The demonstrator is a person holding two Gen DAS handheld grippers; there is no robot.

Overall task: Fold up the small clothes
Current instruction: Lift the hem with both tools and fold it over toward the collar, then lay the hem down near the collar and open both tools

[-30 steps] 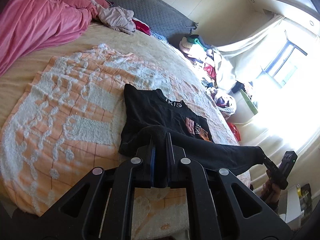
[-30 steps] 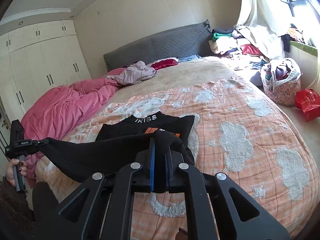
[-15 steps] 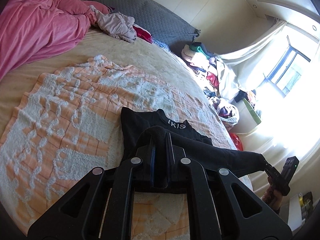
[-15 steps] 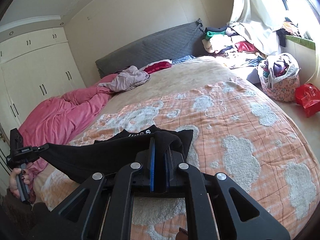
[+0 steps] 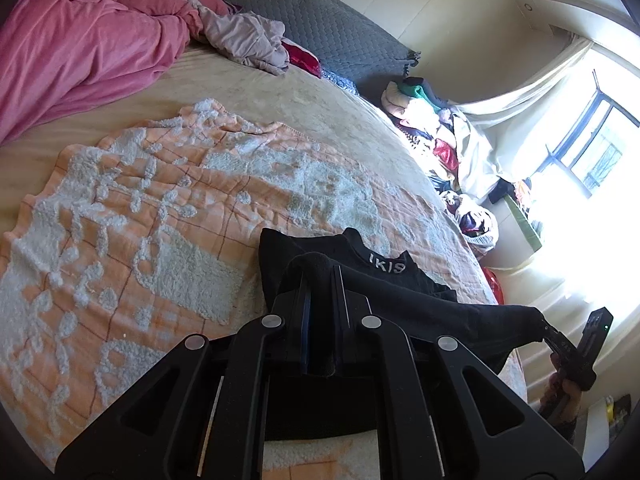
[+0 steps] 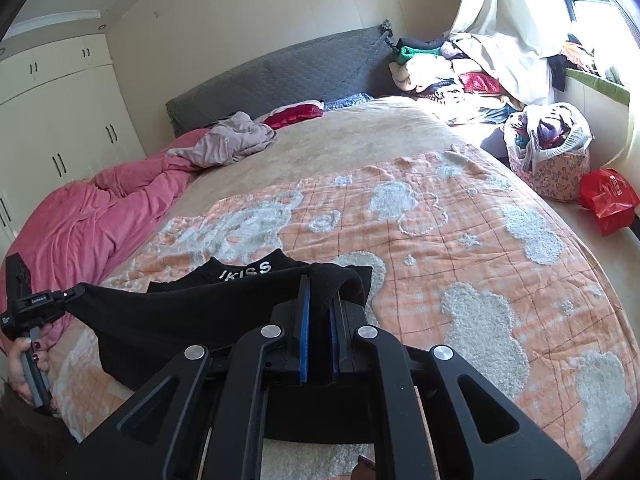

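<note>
Left wrist view: the left gripper (image 5: 322, 280) has its fingers pressed together on a bunched fold of the small black cotton top with white "IKISS" lettering at the collar (image 5: 384, 268). The hem edge stretches taut to the right gripper (image 5: 554, 334), whose tips pinch the far corner out beside the bed's edge. The rest of the top lies flat on the orange checked blanket with fluffy white cloud patches (image 5: 140, 216), collar pointing toward the grey quilted headboard (image 5: 320, 28).

From the right wrist view, the right gripper (image 6: 320, 292) is likewise clamped on black fabric, blue pads showing either side of it. A rumpled pink duvet (image 6: 92, 216) lies heaped along the bed's left side, well apart from the top.
</note>
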